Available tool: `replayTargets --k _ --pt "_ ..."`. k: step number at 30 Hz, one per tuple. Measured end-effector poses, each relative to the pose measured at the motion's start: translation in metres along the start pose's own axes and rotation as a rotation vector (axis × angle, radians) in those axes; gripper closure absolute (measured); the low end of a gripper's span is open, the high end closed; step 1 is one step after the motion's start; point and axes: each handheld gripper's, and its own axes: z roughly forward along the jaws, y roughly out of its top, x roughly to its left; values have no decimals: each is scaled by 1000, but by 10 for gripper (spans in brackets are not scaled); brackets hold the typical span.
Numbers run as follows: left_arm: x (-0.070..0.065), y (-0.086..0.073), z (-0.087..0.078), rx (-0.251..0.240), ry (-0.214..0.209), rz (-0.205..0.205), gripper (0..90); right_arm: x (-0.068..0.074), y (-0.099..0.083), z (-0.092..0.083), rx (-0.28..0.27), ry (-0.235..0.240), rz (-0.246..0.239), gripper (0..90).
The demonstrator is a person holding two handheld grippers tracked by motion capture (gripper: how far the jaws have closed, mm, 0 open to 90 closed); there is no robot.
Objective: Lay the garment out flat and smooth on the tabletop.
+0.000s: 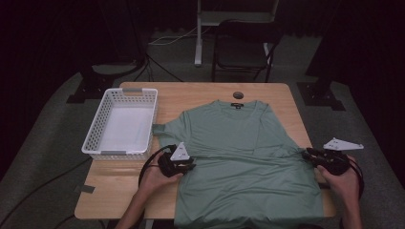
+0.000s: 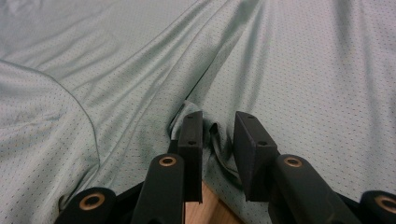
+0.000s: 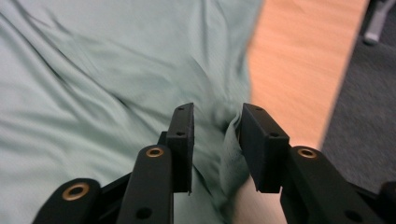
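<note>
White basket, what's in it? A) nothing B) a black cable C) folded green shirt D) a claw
A: the white basket at the table's left shows a bare bottom, while the green shirt lies spread on the table beside it.

Left gripper (image 2: pixel 218 133): black jaws parted astride a raised fold of sage-green dotted-knit shirt (image 2: pixel 299 70); light wooden table (image 2: pixel 201 210) beneath.

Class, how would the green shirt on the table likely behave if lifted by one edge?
The green shirt would probably drape limply: it already lies in soft folds. It looks thin and light. Its smooth sheen suggests it might slip from the left gripper, whose jaws have a bunched fold between them.
</note>
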Motion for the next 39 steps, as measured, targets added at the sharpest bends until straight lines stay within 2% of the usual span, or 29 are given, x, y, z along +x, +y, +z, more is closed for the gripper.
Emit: replayTargets --k 4,7,11,14,15,16,20,24,28,34,39 --pt "0 -1 0 -9 4 -8 741 8 18 14 11 16 -23 620" --pt "-1 -3 -1 -12 3 -11 739 11 28 31 41 22 -32 608" --pt "-2 -5 -3 -15 -3 -16 737 15 35 50 79 18 -37 592" --pt "-2 -6 -4 -17 -3 -17 735 15 36 58 100 13 -36 589" --pt "-2 -6 -4 -20 -1 -18 735 15 36 61 115 11 -35 626" --pt "-2 -6 -4 -21 -1 -19 735 17 35 61 119 20 -45 728" --pt "-2 -7 -4 -22 0 -22 734 21 30 50 112 28 -77 839" --pt "-2 -7 -4 -24 0 -25 734 23 19 33 111 33 -97 853" --pt "-2 -7 -4 -24 1 -26 734 20 6 18 109 18 -99 858" --pt "-1 -8 -4 -26 -2 -29 734 8 -9 1 111 -24 -65 861" --pt "-1 -8 -4 -30 -5 -32 734 -10 -21 -9 95 -95 -13 859"
